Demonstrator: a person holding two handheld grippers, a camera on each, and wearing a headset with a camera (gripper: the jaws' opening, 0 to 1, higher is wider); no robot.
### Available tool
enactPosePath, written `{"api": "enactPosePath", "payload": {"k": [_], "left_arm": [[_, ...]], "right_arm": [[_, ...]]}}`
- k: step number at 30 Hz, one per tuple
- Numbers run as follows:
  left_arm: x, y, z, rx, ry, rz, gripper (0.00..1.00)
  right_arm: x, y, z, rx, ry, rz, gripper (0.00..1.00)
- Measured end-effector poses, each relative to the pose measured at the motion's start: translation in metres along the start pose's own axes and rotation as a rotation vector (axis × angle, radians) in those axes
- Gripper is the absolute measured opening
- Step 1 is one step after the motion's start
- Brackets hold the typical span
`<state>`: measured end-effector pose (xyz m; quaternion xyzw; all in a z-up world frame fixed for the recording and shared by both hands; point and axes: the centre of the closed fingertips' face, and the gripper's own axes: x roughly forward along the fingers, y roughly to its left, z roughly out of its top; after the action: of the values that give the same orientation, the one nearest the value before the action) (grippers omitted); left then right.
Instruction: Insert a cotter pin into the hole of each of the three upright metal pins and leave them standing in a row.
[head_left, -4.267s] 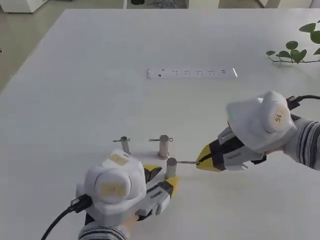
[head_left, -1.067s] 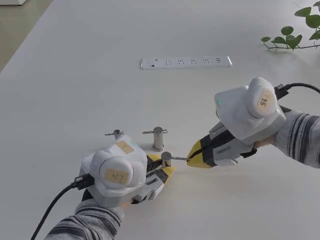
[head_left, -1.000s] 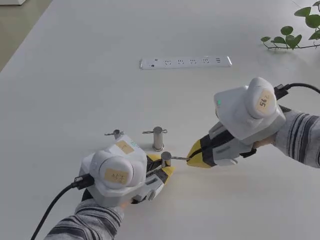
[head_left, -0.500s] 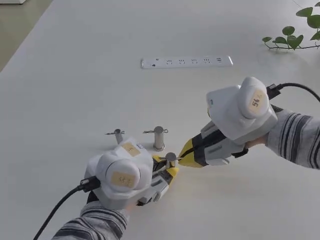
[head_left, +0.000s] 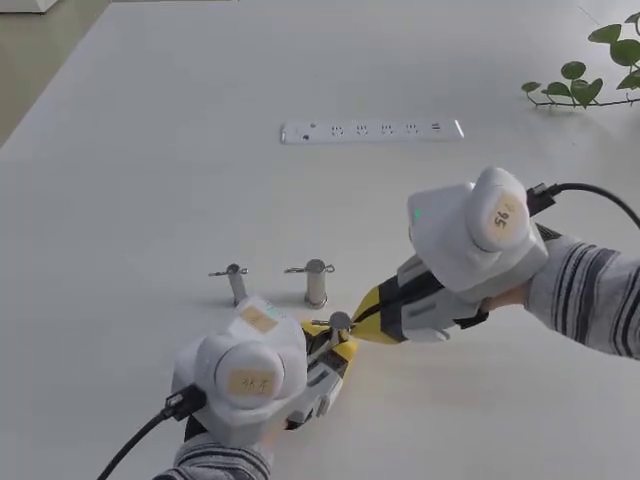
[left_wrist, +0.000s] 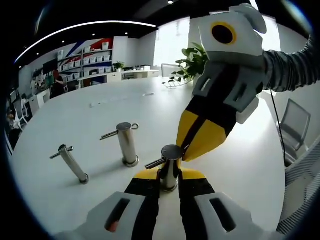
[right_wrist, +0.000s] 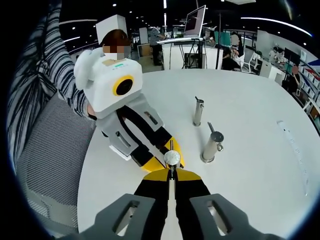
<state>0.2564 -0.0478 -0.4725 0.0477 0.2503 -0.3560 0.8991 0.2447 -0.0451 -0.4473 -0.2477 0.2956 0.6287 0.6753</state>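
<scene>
Now that the right hand-held gripper has closed the gap it kept a second ago, we see its yellow tips right up against the nearest metal pin. The cotter pin it pinches no longer spans open air: its free end pokes out of the pin's far side, so we judge it seated through the hole. The left hand-held gripper stays clamped on that pin's lower shaft, holding it upright on the table. Behind it the middle metal pin and the far metal pin stand with cotters already through them. That makes the third insertion look done. What remains, we think, is releasing both grips without tipping the pin, and perhaps nudging it into line with the others.
</scene>
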Motion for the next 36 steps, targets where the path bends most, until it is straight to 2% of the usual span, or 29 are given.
{"api": "enactPosePath", "payload": {"k": [3,8,14,28,36], "left_arm": [[0.001,0.000,0.000,-0.010,-0.003,0.000,0.11],[0.000,0.000,0.000,-0.009,-0.003,0.001,0.11],[0.000,-0.001,0.000,-0.020,-0.002,0.011,0.11],[0.001,0.000,0.000,-0.056,-0.009,0.033,0.11],[0.001,0.000,0.001,-0.065,-0.010,0.032,0.11]], "right_arm": [[-0.001,0.000,0.000,-0.030,-0.011,-0.006,0.00],[-0.008,-0.003,0.002,0.021,-0.024,-0.020,0.06],[-0.020,-0.004,-0.001,0.034,-0.023,-0.041,0.02],[-0.013,-0.002,0.007,0.026,-0.032,-0.042,0.00],[-0.012,-0.003,0.006,0.026,-0.023,-0.043,0.00]]}}
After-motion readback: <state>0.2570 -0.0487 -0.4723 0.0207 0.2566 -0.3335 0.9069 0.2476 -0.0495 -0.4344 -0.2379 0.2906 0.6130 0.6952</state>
